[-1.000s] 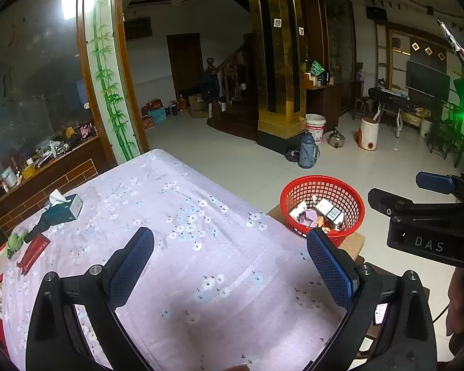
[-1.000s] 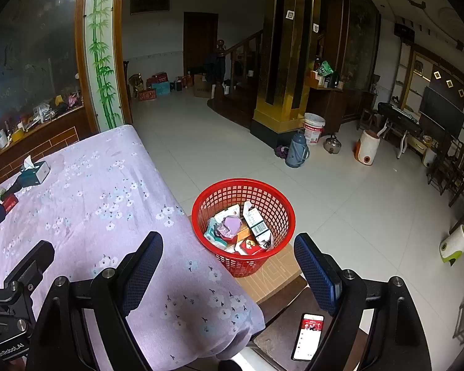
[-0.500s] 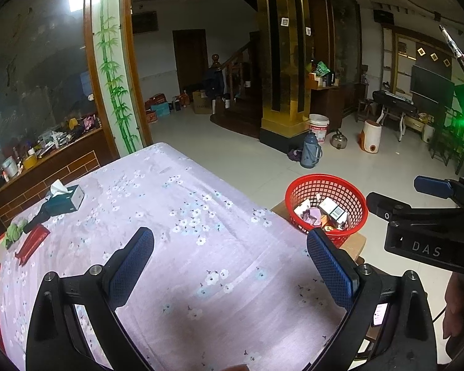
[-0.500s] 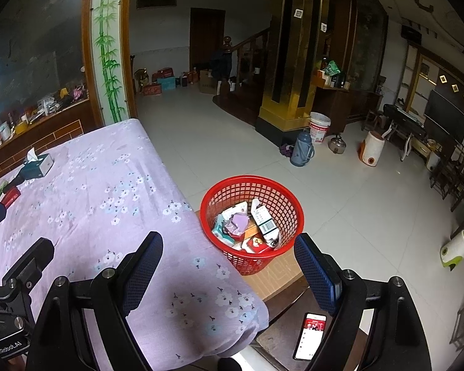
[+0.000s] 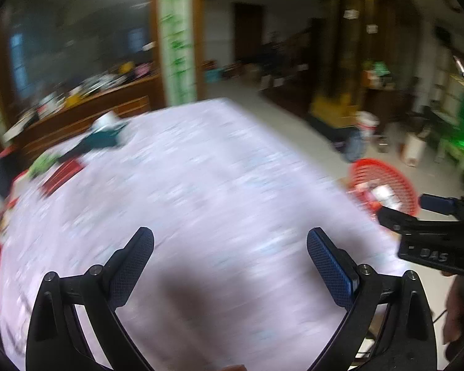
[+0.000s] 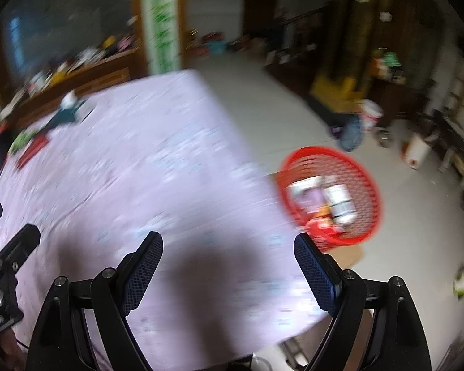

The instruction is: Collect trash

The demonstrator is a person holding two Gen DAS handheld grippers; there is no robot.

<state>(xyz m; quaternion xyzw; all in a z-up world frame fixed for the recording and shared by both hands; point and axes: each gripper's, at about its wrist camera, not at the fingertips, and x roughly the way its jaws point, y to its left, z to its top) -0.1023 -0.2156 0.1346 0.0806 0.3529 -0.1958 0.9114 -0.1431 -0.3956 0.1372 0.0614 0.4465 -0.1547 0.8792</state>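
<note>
Left wrist view, heavily motion-blurred. Left gripper point(image 5: 230, 244) spread wide, nothing between the blue pads, hovering over a lilac flowered tablecloth point(image 5: 201, 185). Ahead and right of the fingers, past the table edge: red mesh basket point(image 5: 383, 179) holding trash, contents smeared to pale and red patches. Far ahead-left on the cloth: teal tissue box point(image 5: 103, 137), a flat red item point(image 5: 62, 174) and something green point(image 5: 41, 164) beside it, details lost to blur. Right gripper's black body point(image 5: 433, 232) intruding at the right side, partly in front of the basket.

Right wrist view, equally blurred. Right gripper point(image 6: 229, 247) splayed open, empty, over the near corner of the same cloth point(image 6: 139, 170). Just ahead of the right finger, beyond the cloth edge: the basket point(image 6: 355, 167), with cartons and wrappers point(image 6: 324, 199) inside, labels unreadable. Basket resting on a brown board point(image 6: 346, 255). Tissue box point(image 6: 69, 111) far ahead-left. Part of the left gripper's frame point(image 6: 6, 266) at the left edge.
</note>
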